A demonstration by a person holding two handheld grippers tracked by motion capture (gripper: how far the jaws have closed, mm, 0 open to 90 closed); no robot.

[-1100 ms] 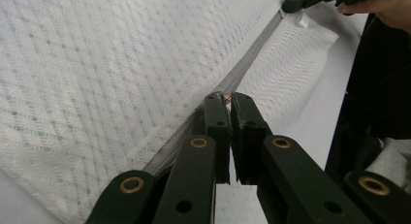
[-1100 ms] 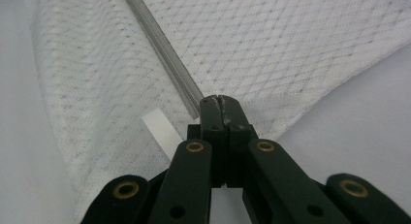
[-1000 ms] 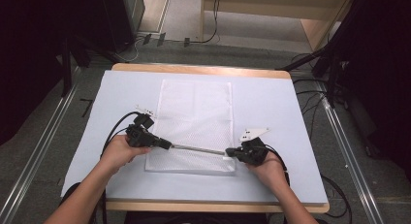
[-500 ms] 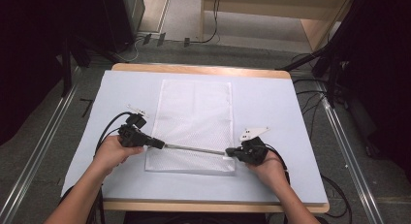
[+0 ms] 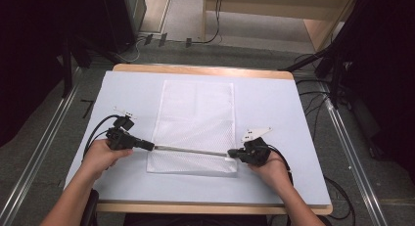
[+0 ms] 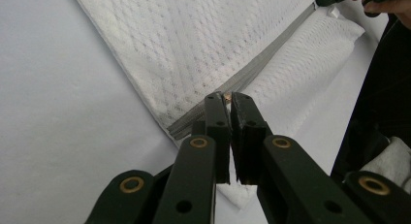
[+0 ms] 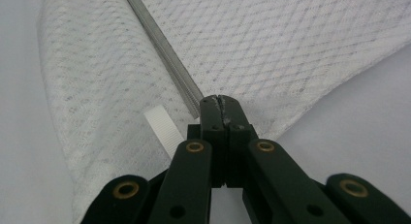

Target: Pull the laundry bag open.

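In the high view, a white mesh bag (image 5: 195, 126) lay flat in the middle of the table (image 5: 274, 99), its grey zipper (image 5: 191, 150) running across the near end. The left tongs (image 5: 151, 147) sat at the zipper's left end and the right tongs (image 5: 230, 153) at its right end, the line between them taut.

In the left gripper view, the left tongs (image 6: 227, 99) were pressed together on a small coppery bit at the zipper (image 6: 252, 71), probably the slider pull. The mesh bag (image 6: 194, 49) looked thin, limp and very light, so I judged it would slide or bunch unless anchored.

In the right gripper view, the right tongs (image 7: 220, 100) were pinched shut on the end of the zipper (image 7: 162, 44), beside a white ribbed tab (image 7: 162, 127). The stiffer zipper tape seemed the better hold; the mesh bag (image 7: 271, 44) itself would likely stretch and snag.
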